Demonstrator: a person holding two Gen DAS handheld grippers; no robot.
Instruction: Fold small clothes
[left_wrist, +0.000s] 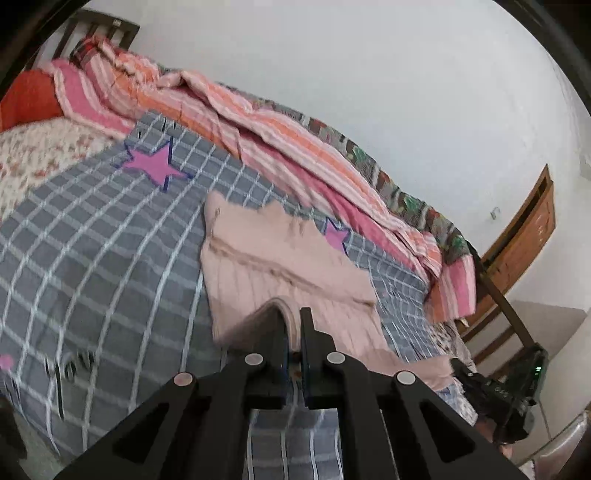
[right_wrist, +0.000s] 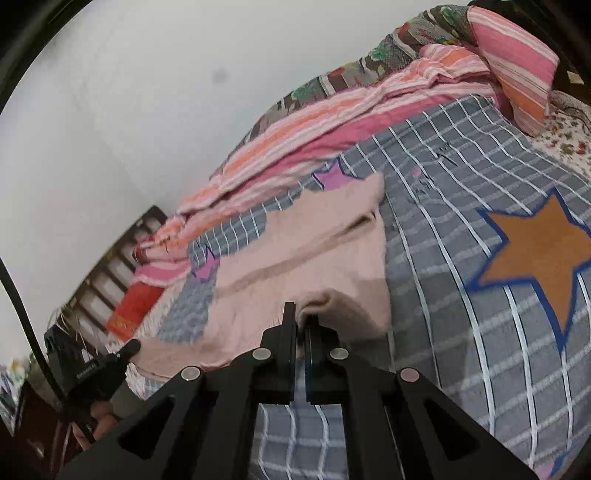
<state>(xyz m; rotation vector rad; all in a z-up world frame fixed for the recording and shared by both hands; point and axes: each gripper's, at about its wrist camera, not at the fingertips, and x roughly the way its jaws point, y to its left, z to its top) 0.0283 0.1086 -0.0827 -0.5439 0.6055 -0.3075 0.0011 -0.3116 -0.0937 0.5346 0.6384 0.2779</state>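
Both views are smeared by motion blur, so the weave and seams of the one pink garment (left_wrist: 273, 258) are hard to read, and its near edge is hidden behind the black gripper frames. It lies partly folded on the grey checked bedspread (left_wrist: 92, 240), roughly mid-bed, its near hem lifted. The left gripper (left_wrist: 293, 321) has its two fingers nearly closed on a raised fold of that hem; the right gripper (right_wrist: 301, 317) pinches another bunched fold the same way. Three stars show on the spread across the views: two purple ones in the left view, the nearer one (left_wrist: 336, 238) partly covered by the garment, and one orange star (right_wrist: 539, 251) in the right. A striped pink quilt (left_wrist: 258, 122) runs along the far side.
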